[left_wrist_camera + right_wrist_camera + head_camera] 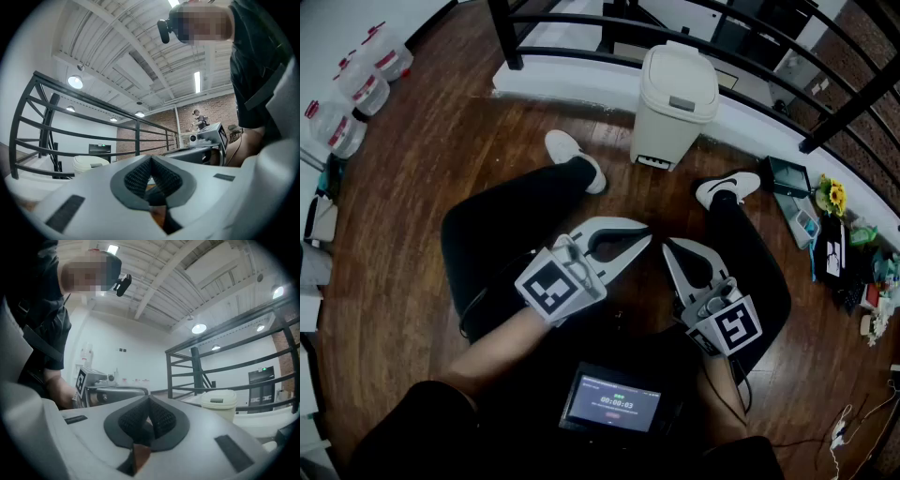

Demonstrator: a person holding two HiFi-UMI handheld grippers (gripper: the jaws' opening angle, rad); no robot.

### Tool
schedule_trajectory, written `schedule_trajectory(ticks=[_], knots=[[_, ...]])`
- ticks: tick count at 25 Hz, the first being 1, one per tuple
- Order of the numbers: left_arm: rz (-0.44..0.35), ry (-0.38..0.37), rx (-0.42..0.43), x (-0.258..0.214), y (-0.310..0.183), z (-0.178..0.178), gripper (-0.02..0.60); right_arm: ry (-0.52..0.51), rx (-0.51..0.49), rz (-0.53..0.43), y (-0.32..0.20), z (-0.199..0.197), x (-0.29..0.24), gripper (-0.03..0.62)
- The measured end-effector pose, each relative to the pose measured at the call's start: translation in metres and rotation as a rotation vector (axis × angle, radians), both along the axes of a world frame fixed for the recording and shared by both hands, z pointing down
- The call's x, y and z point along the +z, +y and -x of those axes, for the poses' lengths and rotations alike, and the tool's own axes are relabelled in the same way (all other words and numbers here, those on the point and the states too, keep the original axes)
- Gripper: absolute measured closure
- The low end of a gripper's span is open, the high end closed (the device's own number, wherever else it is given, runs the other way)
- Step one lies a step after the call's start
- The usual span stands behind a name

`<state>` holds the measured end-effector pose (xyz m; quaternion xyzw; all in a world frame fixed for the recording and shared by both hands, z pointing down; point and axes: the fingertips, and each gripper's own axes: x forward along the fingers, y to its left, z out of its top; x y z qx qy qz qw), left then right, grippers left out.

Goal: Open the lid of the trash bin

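A cream trash bin (675,105) stands upright on the wooden floor by the railing, its lid down. It also shows small in the left gripper view (90,164) and in the right gripper view (218,402). Both grippers rest low over the seated person's legs, well short of the bin. My left gripper (647,241) is shut with its tips together and nothing between them. My right gripper (667,246) is shut as well, also empty. Their tips nearly meet each other.
A black metal railing (741,47) on a white curb runs behind the bin. Clear bottles with red caps (356,89) stand at the far left. Clutter with a yellow flower (836,198) lies at the right. A small screen (612,404) sits on the person's lap.
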<state>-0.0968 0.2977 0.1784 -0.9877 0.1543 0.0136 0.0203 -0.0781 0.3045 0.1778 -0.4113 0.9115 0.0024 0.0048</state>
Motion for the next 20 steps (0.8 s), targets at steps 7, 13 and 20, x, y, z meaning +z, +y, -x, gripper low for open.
schedule_trajectory(ticks=[7,13,20], knots=[[0.054,-0.005,-0.035,0.012,-0.069,-0.031,0.545,-0.029,0.014,0.035,-0.076,-0.031,0.008,0.574],[0.074,-0.038,-0.074,0.028,-0.145,-0.064,0.545,-0.047,0.019,0.066,-0.157,-0.060,0.018,0.574],[0.113,-0.082,-0.117,0.070,-0.222,-0.092,0.545,-0.046,0.070,0.151,-0.237,-0.088,0.064,0.574]])
